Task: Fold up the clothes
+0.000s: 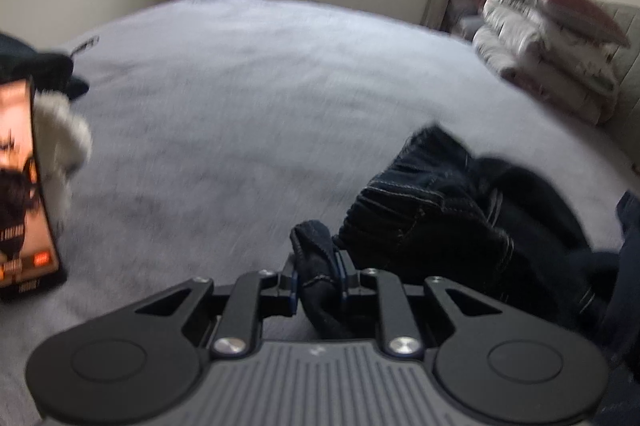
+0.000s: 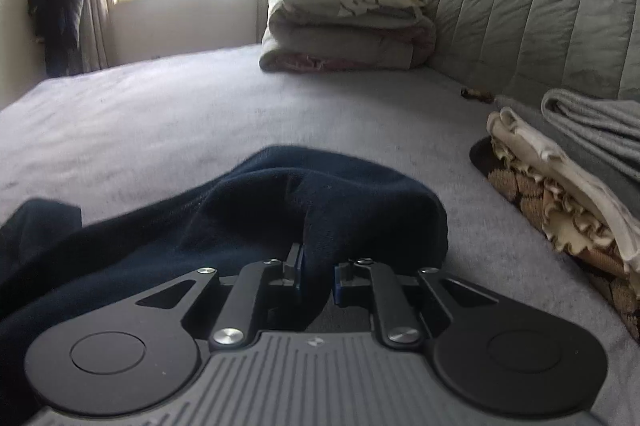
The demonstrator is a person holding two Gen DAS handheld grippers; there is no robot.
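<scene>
Fabric is pinched in both of your tools right now. Your left gripper (image 1: 316, 276) has its jaws drawn in narrow on a bunched fold of the dark garment (image 1: 432, 222), which sits crumpled low and to the right on the grey bed cover (image 1: 248, 97). Your right gripper (image 2: 318, 276) is clamped just as narrowly on a thick fold of the same kind of navy cloth (image 2: 248, 209), which humps up in front of it and trails off to the left. Whether both grips are on one piece, you can't tell from here.

For a clean fold, draw the two grips apart until the edge between them runs taut, then lay it flat on the open stretch of cover ahead. Keep both pinches firm; a thick wad like this can creep out. Watch the box (image 1: 24, 185) and pale fluffy thing (image 1: 60, 137) on your left, and the folded pile (image 2: 568, 193) on your right.
</scene>
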